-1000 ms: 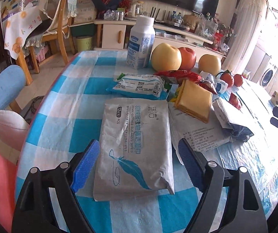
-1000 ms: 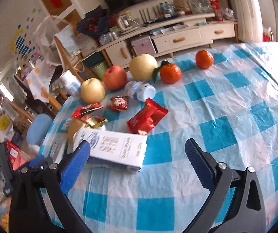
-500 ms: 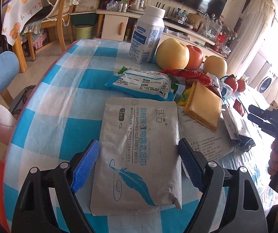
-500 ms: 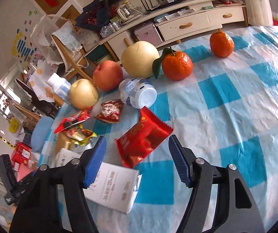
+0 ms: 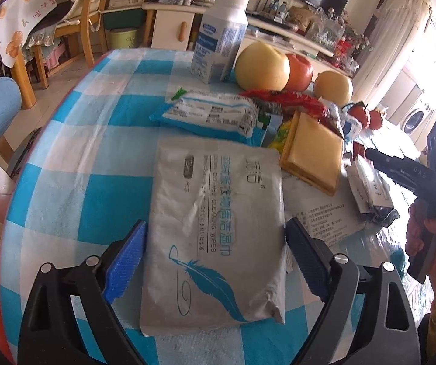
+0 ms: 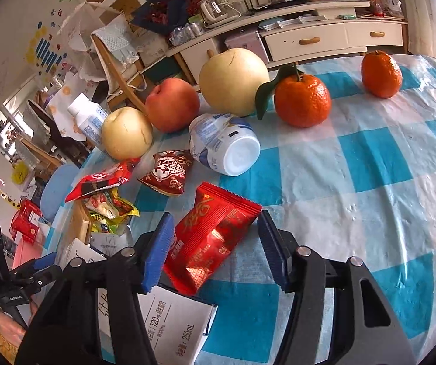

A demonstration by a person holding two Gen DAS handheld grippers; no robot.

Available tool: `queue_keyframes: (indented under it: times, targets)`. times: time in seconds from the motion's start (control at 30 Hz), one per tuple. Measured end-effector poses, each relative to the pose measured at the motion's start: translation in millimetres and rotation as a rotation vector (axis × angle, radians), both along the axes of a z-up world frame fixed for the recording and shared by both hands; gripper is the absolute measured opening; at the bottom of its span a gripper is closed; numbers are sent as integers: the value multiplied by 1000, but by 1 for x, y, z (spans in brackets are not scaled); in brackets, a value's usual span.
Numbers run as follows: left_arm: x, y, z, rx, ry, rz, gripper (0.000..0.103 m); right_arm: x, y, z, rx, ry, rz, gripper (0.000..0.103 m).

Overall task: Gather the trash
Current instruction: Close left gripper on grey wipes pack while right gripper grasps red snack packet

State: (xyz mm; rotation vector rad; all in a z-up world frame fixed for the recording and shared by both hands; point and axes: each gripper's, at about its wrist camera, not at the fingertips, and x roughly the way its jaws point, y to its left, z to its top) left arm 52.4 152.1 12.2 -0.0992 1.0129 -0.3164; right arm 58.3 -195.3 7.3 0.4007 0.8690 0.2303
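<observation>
Meanwhile: left tongs [image 5: 215, 257] opening astride wipes pack [image 5: 215, 228] — right tongs [image 6: 215, 251] closing round red wrapper [image 6: 212, 237], fruit beyond.

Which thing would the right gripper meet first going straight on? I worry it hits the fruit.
Probably the shiny red foil snack packet, already between the closing jaws of the right gripper; the fruit lies farther back.

Pears [image 6: 233, 80], an apple [image 6: 172, 105] and oranges [image 6: 302, 100] sit together.

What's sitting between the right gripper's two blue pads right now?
The red snack packet, lying on the checked tablecloth as the right gripper closes, seen in the right wrist view.
</observation>
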Motion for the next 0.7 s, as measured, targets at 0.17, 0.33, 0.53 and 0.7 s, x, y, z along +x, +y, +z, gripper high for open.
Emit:
queue_keyframes:
  times: [0.17,0.33,0.53,0.7]
  targets:
    - [-4,-13,-3,89,-24,-17,91,5,9,2,-28,-6,34,64]
    - [-8,-18,-5,140,-49,-12,90,6,22,2,-82,-11,75,72]
    - [-13,-19,-2,147,-69,3,77,4,36,2,-186,-3,84,58]
    - [-15,-16,0,134,-71,29,74,3,37,1,-195,4,81,44]
